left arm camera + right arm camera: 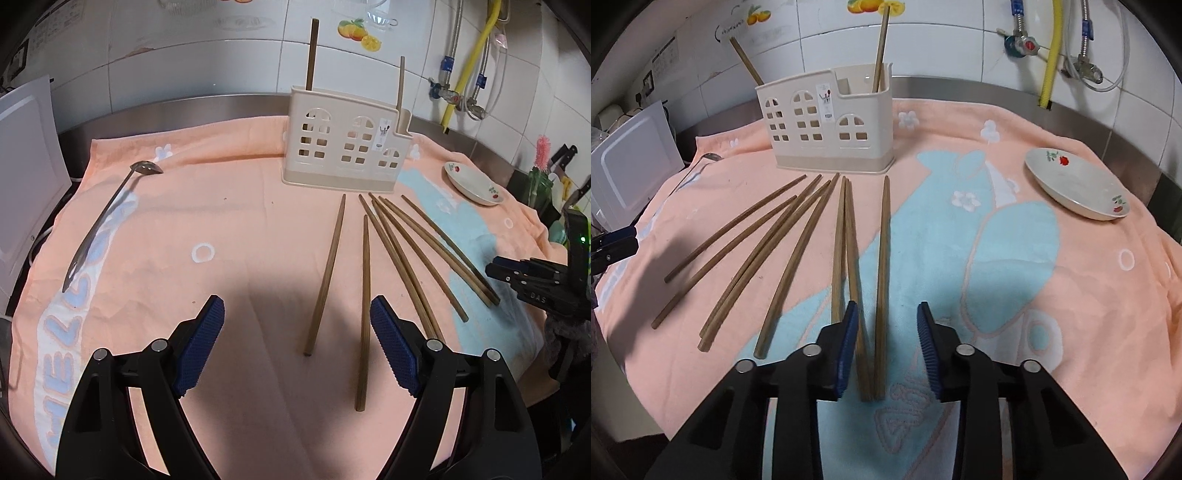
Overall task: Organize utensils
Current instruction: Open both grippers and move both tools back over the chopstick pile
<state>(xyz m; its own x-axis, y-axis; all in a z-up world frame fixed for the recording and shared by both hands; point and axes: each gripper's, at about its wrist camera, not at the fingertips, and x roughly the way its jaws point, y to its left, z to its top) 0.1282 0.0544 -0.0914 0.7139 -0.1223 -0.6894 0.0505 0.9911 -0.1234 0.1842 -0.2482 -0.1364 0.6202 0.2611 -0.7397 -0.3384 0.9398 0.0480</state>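
Several wooden chopsticks (406, 258) lie fanned out on the peach towel in front of a cream utensil holder (345, 147), which also shows in the right wrist view (827, 125) with two chopsticks standing in it. A metal slotted spoon (107, 218) lies at the left. My left gripper (297, 345) is open above the towel, with two chopsticks (328, 273) lying between and ahead of its fingers. My right gripper (888, 345) is open low over the rightmost chopstick (882, 280), whose near end lies between the jaws.
A white dish (1078, 182) with red flowers sits on the towel at the right. A white appliance (26, 173) stands at the left edge. A tiled wall with pipes and a yellow hose (469, 62) is behind. Knives (563, 162) stand at the far right.
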